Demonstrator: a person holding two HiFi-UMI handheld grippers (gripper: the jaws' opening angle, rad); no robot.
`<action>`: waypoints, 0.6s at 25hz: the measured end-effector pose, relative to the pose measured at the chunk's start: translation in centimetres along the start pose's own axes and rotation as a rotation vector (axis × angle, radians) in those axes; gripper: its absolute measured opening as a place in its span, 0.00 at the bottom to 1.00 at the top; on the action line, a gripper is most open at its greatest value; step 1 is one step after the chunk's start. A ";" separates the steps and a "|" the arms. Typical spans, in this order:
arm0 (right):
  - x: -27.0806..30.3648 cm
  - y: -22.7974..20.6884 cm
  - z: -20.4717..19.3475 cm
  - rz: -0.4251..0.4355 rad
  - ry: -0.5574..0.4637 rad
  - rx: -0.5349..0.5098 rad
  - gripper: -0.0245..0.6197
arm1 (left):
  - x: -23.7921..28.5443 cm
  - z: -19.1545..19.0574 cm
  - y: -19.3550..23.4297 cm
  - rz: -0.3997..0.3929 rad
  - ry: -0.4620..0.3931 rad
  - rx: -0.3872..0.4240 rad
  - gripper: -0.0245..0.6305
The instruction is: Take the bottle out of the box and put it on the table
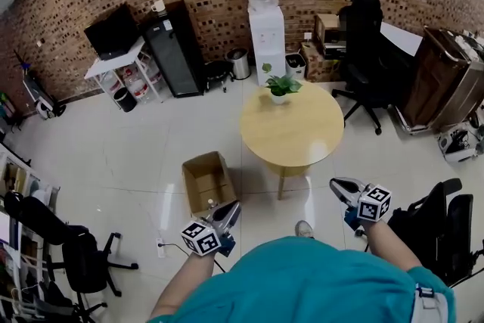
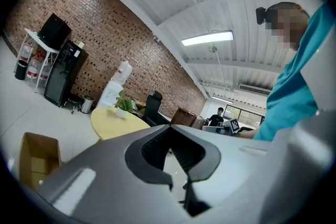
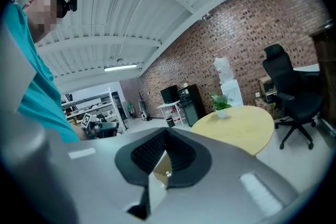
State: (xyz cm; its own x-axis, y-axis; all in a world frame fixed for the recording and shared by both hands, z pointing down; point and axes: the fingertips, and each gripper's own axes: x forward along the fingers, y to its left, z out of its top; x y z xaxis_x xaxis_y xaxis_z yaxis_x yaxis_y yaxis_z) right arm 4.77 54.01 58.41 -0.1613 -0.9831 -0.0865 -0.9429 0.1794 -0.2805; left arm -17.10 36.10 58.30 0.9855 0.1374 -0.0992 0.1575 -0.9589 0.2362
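An open cardboard box (image 1: 206,179) stands on the floor left of the round yellow table (image 1: 291,134). Something small and white, probably the bottle's cap (image 1: 211,205), shows in the box's near end. My left gripper (image 1: 229,215) hovers shut and empty just over the box's near right corner. My right gripper (image 1: 340,188) is shut and empty by the table's near right edge. In the left gripper view the closed left gripper (image 2: 178,186) fills the lower frame, with the box (image 2: 37,162) at far left. The right gripper view shows the closed right gripper (image 3: 147,186) and the table (image 3: 236,120).
A potted plant (image 1: 280,86) sits at the table's far edge. Behind it are a water dispenser (image 1: 266,19) and a black office chair (image 1: 364,49). More black chairs stand at the near right (image 1: 442,227) and near left (image 1: 76,246). A power strip (image 1: 160,243) lies by the box.
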 end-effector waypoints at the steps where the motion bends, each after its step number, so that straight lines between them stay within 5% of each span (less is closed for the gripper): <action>1: -0.2 -2.1 0.3 0.009 0.000 -0.001 0.04 | 2.0 -0.1 0.1 0.007 0.004 0.009 0.04; 7: -0.2 -11.8 0.8 0.102 0.040 -0.073 0.04 | 10.9 -2.0 1.8 0.082 -0.010 0.023 0.04; 15: 2.5 -21.9 3.6 0.155 0.074 -0.108 0.04 | 22.5 -2.3 5.2 0.081 0.022 0.013 0.04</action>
State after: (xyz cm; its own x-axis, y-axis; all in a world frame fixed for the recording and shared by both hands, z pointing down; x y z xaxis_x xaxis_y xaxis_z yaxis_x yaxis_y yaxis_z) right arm 26.08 47.80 60.87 -0.3246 -0.9446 -0.0489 -0.9301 0.3282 -0.1648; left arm 6.04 34.75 59.57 0.9962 0.0643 -0.0587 0.0761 -0.9703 0.2298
